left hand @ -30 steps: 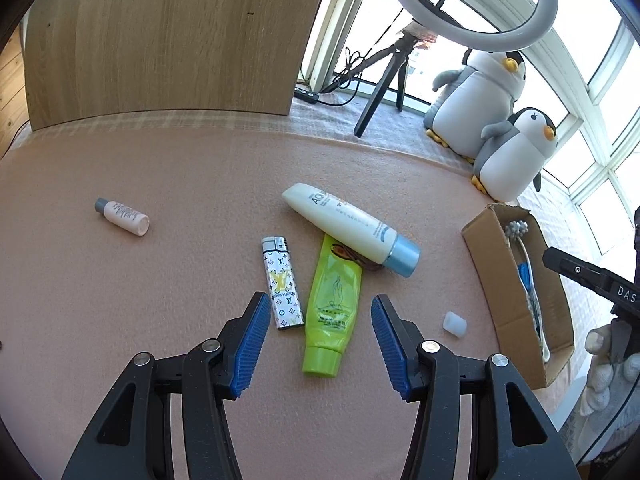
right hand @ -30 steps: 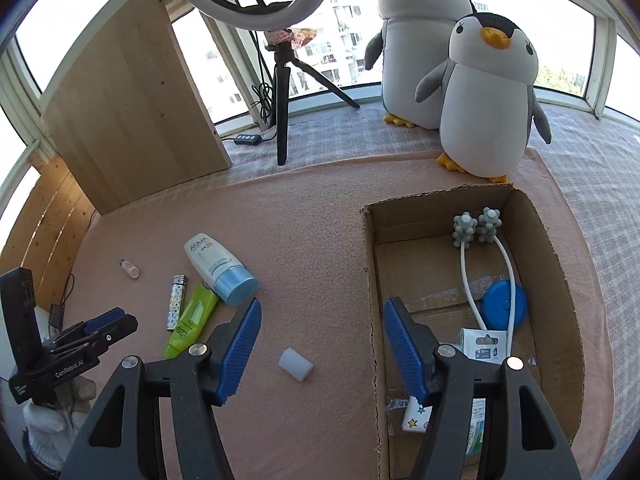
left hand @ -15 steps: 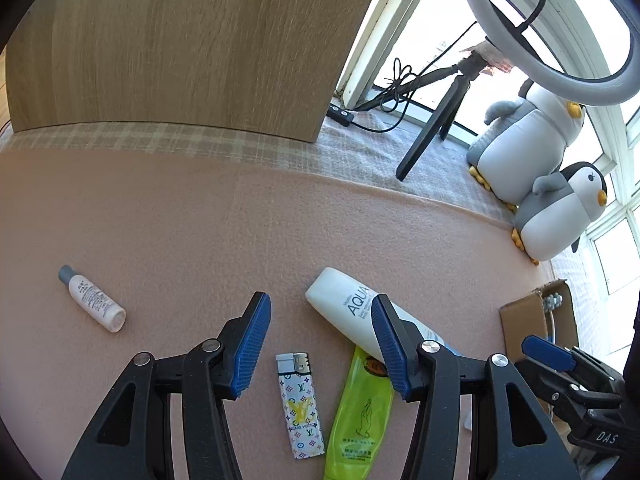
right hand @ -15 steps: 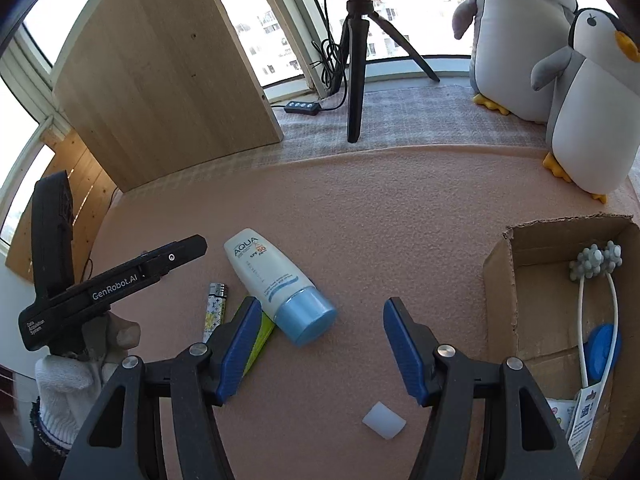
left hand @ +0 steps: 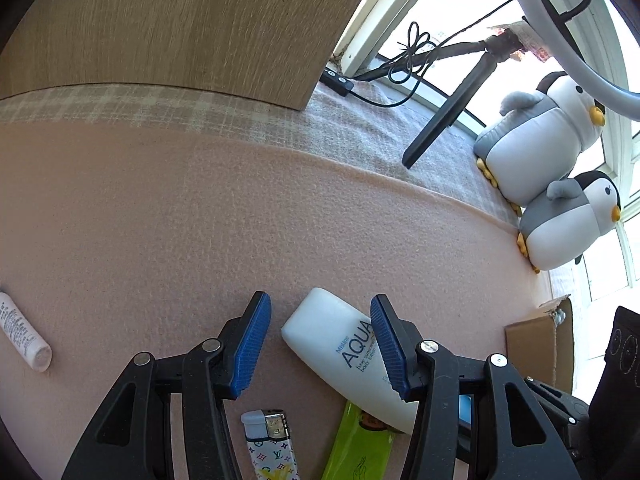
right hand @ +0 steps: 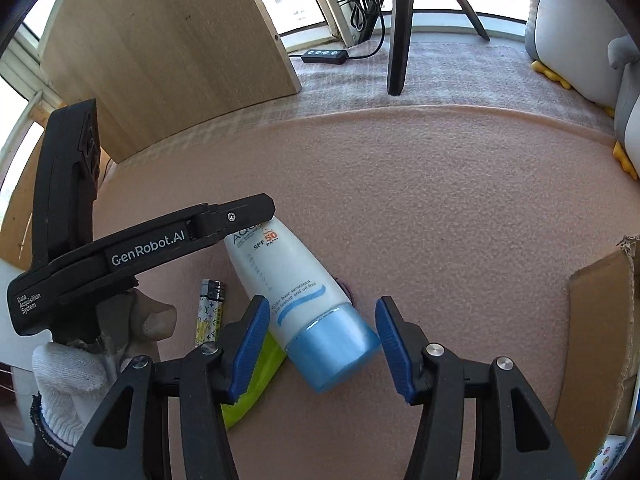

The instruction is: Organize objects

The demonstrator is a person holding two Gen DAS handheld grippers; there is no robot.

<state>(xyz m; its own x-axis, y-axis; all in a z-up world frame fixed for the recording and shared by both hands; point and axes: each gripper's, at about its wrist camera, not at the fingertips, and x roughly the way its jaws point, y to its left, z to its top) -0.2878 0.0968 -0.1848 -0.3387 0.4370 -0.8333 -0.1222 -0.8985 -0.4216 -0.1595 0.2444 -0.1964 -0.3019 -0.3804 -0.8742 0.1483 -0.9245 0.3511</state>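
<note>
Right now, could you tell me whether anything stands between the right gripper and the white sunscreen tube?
Nothing visible does. The right gripper is open with the sunscreen tube's blue cap between its fingers; the green tube lies partly beneath it.

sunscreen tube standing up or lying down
Lying down: the sunscreen tube rests on its side on the pink mat, its blue cap on.

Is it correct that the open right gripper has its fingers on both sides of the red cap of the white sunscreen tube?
Not quite: the cap is light blue, as the right wrist view shows. The rest holds: the open right gripper has its fingers on both sides of it, on the white sunscreen tube.
</note>
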